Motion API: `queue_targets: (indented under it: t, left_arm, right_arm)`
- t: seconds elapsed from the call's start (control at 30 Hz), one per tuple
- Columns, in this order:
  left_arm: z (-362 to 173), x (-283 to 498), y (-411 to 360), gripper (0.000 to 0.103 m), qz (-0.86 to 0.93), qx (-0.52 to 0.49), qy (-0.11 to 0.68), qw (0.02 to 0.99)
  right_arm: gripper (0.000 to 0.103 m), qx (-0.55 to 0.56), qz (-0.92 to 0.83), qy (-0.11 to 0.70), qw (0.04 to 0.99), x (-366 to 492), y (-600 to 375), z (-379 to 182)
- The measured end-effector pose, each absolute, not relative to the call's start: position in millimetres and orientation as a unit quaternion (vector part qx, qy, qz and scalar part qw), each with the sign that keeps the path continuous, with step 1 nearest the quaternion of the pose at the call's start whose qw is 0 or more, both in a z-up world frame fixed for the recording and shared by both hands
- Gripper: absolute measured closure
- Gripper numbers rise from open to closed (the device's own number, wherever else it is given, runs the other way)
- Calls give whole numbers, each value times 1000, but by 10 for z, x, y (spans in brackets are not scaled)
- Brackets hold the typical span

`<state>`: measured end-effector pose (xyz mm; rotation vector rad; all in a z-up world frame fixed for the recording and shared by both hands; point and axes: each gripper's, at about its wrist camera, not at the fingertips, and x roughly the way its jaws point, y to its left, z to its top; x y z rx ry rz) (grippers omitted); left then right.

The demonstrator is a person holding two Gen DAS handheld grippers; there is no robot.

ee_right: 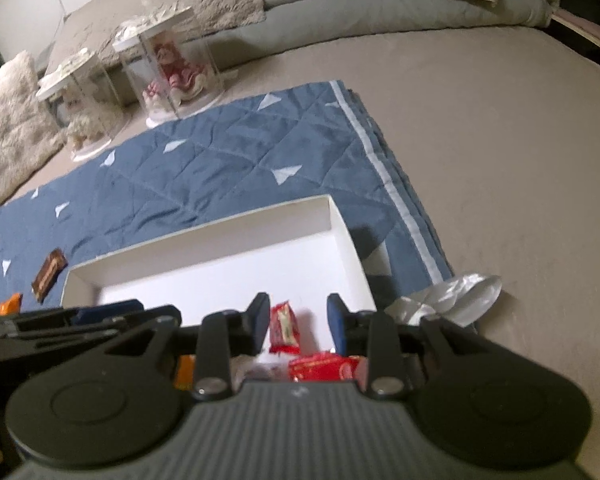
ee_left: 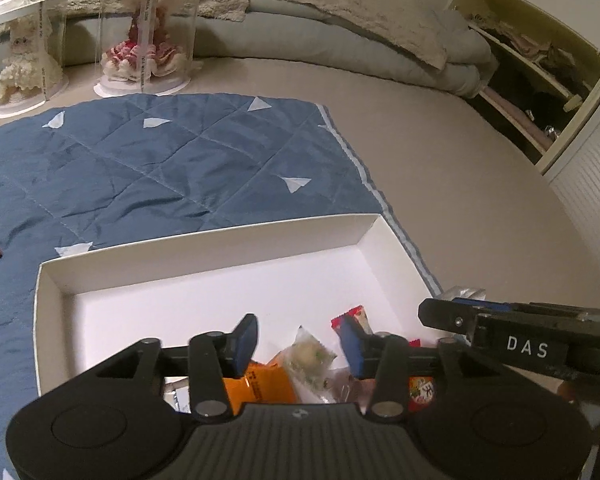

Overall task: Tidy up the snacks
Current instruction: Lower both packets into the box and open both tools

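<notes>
A white shallow box [ee_left: 204,240] lies on a blue quilt [ee_left: 160,160]. Its near end holds snacks: an orange packet [ee_left: 260,384], a clear-wrapped greenish cake [ee_left: 310,354] and red packets [ee_left: 354,316]. My left gripper [ee_left: 298,342] is open and empty above them. My right gripper [ee_right: 299,326] is open and empty over a red packet [ee_right: 285,328] and a red wrapper [ee_right: 324,366] in the box [ee_right: 204,240]. The right gripper also shows at the right of the left wrist view [ee_left: 500,332]. A brown bar [ee_right: 49,270] and an orange packet [ee_right: 10,303] lie on the quilt left of the box.
Two doll display cases [ee_left: 150,36] [ee_left: 24,56] stand at the back on the beige bed. Pillows and a folded duvet [ee_left: 340,28] lie behind. A silver wrapper [ee_right: 448,292] lies right of the box. An open shelf [ee_left: 540,64] is at the right.
</notes>
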<state>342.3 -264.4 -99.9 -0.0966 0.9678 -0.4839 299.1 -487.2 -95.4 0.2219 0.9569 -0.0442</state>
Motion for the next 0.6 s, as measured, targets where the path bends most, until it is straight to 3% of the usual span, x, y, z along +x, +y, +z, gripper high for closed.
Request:
queue_targets:
  t: [0.4,0.6]
  left_arm:
    - [-862,3235,-2571,52,-206,-25,472,857]
    - [-788,3108,-2482,51,-193,-21,474,859]
  right_arm:
    - [66,97,1,461,882,2818,-4907,-888]
    - [56,89,12,454,886,2660,-4897,-817]
